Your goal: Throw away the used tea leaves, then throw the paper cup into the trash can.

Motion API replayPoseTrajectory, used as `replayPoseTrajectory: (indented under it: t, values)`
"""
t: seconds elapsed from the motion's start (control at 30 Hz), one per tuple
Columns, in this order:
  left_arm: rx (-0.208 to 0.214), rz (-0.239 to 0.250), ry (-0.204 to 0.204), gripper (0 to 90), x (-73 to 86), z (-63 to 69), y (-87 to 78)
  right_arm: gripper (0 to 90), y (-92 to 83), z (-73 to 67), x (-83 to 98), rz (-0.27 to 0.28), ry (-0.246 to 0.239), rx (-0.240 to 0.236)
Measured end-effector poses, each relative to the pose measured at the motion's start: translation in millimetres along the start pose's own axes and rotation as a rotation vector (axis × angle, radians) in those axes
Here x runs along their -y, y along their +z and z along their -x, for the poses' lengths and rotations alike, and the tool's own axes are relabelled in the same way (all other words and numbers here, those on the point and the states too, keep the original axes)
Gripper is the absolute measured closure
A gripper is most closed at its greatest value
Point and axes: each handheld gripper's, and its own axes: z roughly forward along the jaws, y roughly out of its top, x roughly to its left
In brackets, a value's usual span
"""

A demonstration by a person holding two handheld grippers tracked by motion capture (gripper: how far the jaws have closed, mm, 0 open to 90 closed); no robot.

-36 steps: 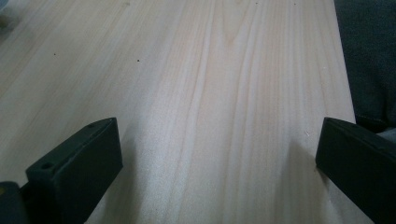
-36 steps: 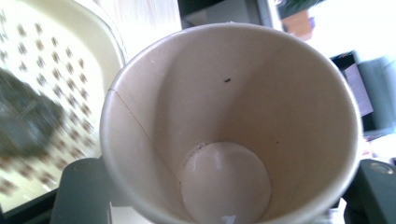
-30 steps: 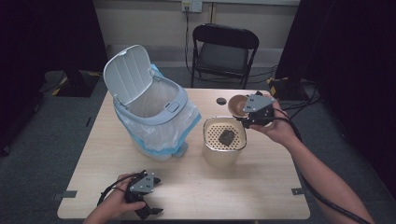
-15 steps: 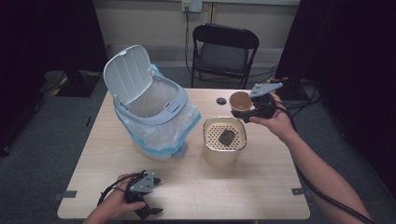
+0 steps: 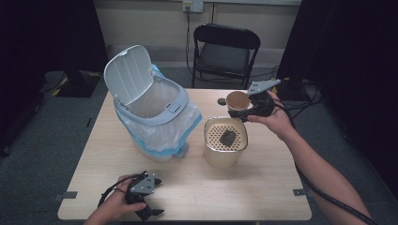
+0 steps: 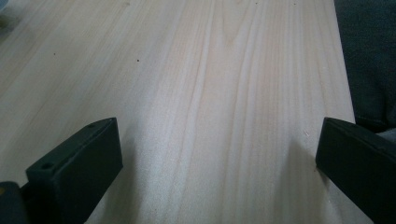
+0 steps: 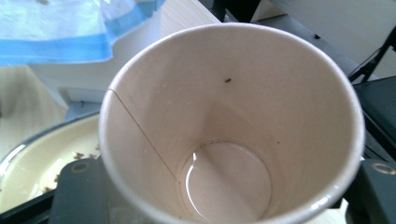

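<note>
The right claw [image 5: 248,111] pinches a cup [image 5: 237,101] above the strainer [image 5: 225,138]. The left claw [image 5: 151,197] rests spread on the worktop [image 5: 263,187].

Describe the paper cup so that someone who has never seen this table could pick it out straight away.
Start at the white lidded bin lined with a blue-edged bag on the wooden table; to its right stands a cream container with a perforated insert. Just beyond it, the right gripper holds the paper cup in the air, tilted toward the camera. It is small, tan and nearly empty inside.
</note>
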Motion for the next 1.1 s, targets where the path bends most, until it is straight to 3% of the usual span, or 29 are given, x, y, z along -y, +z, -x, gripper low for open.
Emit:
replayPoseTrajectory:
  t: [0.57, 1.1]
  values:
    - [0.004, 0.015, -0.004, 0.0, 0.6, 0.4, 1.0, 27.8, 0.1, -5.2, -26.6, 0.013, 0.024, -0.072]
    - [0.003, 0.021, -0.008, 0.0, 1.0, 1.6, 1.4, 27.6, -0.1, -12.5, -57.6, -0.001, -0.012, -0.129]
